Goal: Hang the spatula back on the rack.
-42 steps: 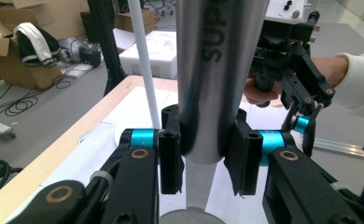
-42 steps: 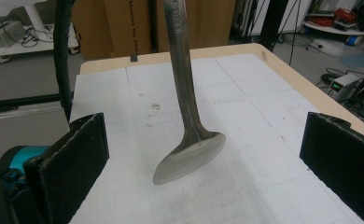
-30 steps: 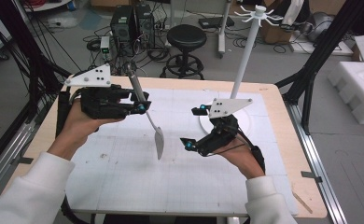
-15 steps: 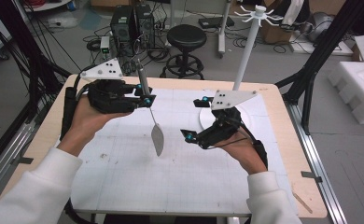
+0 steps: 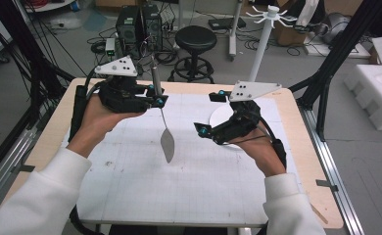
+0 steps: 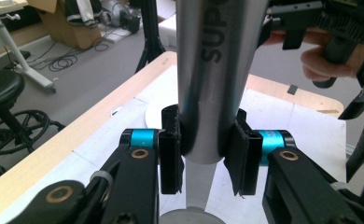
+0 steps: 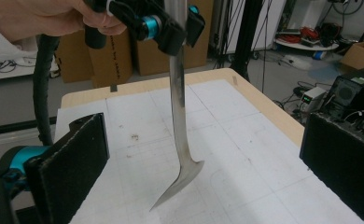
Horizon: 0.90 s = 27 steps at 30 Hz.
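Note:
A metal spatula point(image 5: 167, 145) hangs blade-down above the white gridded mat point(image 5: 130, 186), its handle nearly upright. My left gripper point(image 5: 155, 96) is shut on the silver handle point(image 6: 213, 70), with both pads pressed against it in the left gripper view. To the right, my right gripper point(image 5: 209, 112) stands open in the air and faces the spatula. In the right gripper view the curved blade point(image 7: 180, 140) hangs between and beyond its two wide-apart pads point(image 7: 73, 163), touching neither.
A white stand with hooks point(image 5: 262, 44) rises from a round white base point(image 5: 219, 117) at the back right of the table, just behind my right gripper. The wooden table edge point(image 5: 306, 147) frames the mat. A stool point(image 5: 195, 39) and computer boxes sit beyond the far edge.
Both hands have risen. The left gripper moved away from the person, and the spatula swung from a slant to nearly upright. The right gripper stayed open.

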### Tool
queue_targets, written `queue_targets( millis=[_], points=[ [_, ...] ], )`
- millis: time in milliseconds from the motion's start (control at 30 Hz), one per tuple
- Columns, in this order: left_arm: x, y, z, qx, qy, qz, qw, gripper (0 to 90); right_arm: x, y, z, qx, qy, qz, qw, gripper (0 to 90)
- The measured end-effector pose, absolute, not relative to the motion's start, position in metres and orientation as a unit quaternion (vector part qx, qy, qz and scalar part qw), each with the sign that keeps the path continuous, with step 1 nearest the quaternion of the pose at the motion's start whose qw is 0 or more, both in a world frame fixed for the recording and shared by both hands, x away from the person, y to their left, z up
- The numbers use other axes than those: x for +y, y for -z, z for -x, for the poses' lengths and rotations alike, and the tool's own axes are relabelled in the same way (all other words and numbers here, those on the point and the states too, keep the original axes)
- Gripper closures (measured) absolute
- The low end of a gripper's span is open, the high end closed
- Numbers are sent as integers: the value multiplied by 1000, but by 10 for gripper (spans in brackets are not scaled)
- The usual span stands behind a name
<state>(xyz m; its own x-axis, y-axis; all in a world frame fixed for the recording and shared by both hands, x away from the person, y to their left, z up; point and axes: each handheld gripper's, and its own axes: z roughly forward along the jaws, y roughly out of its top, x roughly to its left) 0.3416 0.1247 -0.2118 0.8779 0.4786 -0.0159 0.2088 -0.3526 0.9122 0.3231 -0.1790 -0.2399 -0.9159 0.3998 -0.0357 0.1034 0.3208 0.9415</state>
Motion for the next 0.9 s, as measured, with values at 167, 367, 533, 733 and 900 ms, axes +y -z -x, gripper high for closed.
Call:
queue_targets(
  millis=[167,367,533,733,900],
  points=[
    [122,211,-343,209,-124,-817,523,689,-176,232,-327,809,-553,-151,132,3],
    [120,210,-344,209,-122,-820,518,689,-171,224,-332,826,-529,-146,124,3],
    [118,212,-346,211,-121,-822,514,689,-168,218,-335,829,-525,-146,123,3],
    [115,214,-357,217,-119,-824,510,689,-164,208,-344,831,-521,-149,126,3],
    [114,216,-368,214,-116,-826,509,689,-159,200,-352,832,-517,-149,131,3]
  ],
)
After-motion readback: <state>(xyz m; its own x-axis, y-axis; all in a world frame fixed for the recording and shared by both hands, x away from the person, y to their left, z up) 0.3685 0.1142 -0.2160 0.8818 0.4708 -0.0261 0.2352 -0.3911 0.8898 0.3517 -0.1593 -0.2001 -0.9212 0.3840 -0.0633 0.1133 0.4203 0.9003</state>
